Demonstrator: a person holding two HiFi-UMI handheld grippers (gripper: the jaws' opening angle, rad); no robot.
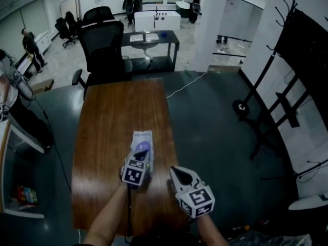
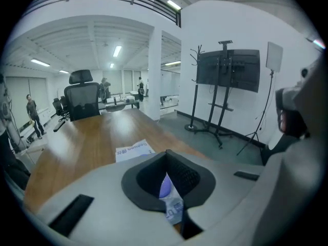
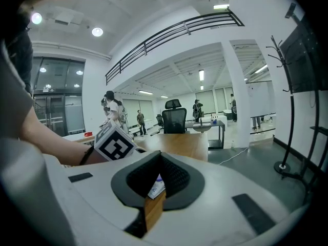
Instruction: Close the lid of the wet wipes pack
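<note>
The wet wipes pack (image 1: 142, 138) is white and pale blue and lies flat on the wooden table (image 1: 110, 127), near its right edge. Its purple lid (image 1: 144, 147) is at the near end, right under the tip of my left gripper (image 1: 142, 157). In the left gripper view the jaws are shut; the purple lid (image 2: 165, 186) shows through the gap in my left gripper (image 2: 171, 201), with the pack's far end (image 2: 134, 150) beyond it. My right gripper (image 1: 177, 171) is shut and empty, to the right of the pack. A corner of the pack (image 3: 157, 187) shows through my right gripper (image 3: 154, 196).
A black office chair (image 1: 102, 47) stands at the table's far end, with a dark desk (image 1: 151, 40) behind it. A black TV stand (image 1: 287, 81) is on the floor to the right. People stand far off at the back and left.
</note>
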